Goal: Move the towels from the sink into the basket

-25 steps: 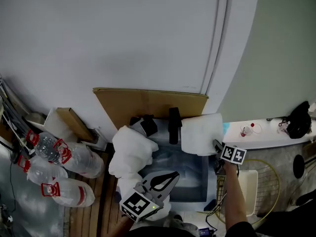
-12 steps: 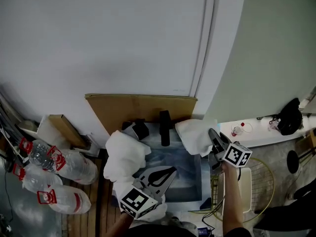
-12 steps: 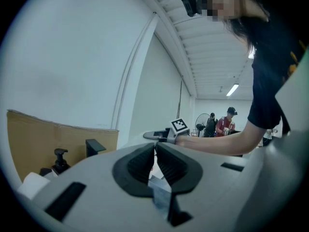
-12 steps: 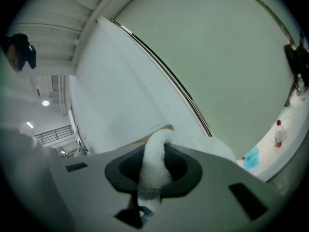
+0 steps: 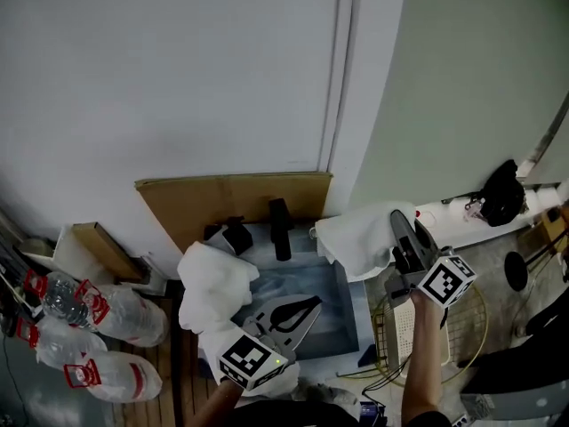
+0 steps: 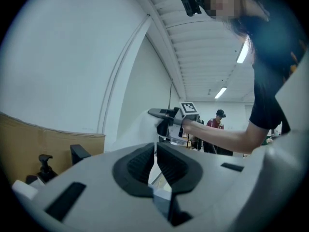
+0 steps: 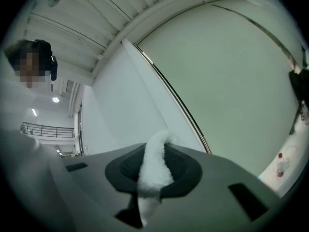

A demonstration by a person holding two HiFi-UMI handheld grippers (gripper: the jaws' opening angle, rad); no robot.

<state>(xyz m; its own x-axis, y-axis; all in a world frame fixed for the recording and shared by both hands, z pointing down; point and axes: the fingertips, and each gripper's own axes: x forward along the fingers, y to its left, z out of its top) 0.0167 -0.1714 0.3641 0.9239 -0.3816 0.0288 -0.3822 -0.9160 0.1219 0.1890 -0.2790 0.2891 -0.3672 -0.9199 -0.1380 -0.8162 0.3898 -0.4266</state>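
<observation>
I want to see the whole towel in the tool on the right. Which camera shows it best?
The head view: the white towel hangs whole from the right tool. The right gripper view shows only a pinched strip of it; the left gripper view shows it as a pale drape, far off.

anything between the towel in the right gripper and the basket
Nothing visible does. The towel hangs clamped in the right gripper above the right edge of the sink. The basket stands just right of the sink, open at the top. Only the person's own forearm crosses over it.
</observation>
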